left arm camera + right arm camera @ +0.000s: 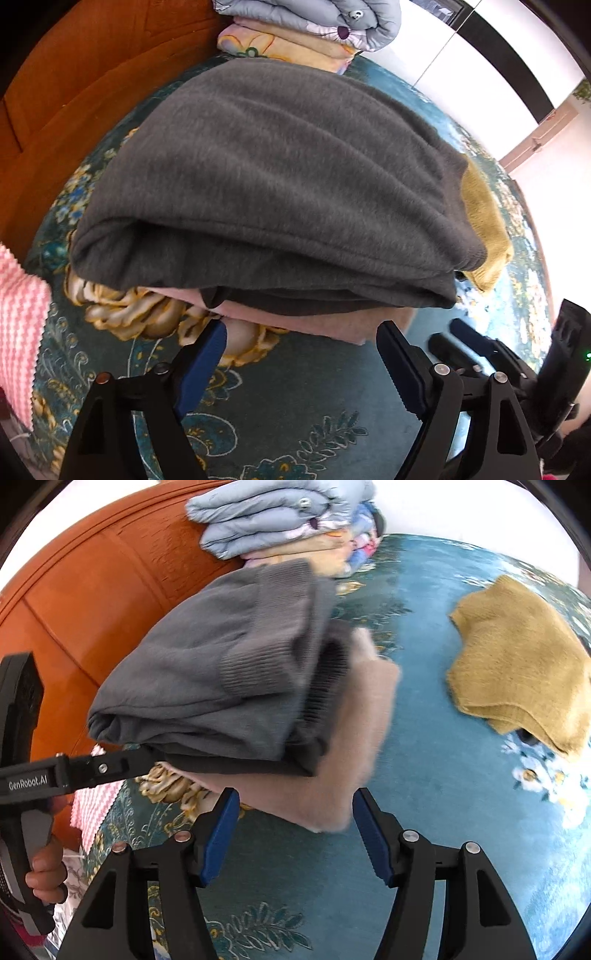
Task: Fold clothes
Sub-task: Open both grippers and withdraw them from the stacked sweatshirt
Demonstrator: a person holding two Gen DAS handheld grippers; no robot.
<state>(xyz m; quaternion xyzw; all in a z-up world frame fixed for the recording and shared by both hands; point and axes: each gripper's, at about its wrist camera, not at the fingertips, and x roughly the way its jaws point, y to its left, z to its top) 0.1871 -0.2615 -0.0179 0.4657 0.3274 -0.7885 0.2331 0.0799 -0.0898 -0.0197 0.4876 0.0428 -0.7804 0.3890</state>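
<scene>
A folded grey garment lies on a flat beige garment on the teal flowered bedspread. My left gripper stands open just in front of the stack's near edge, with nothing pressed between its blue pads. In the right wrist view the grey garment and the beige garment sit ahead. My right gripper is open, and the beige garment's near corner reaches between its tips without touching the pads. One left finger touches the stack's left edge.
A mustard garment lies apart at the right. Folded quilts are stacked against the orange wooden headboard. A pink-and-white cloth lies at the left. A hand holds the left gripper's handle.
</scene>
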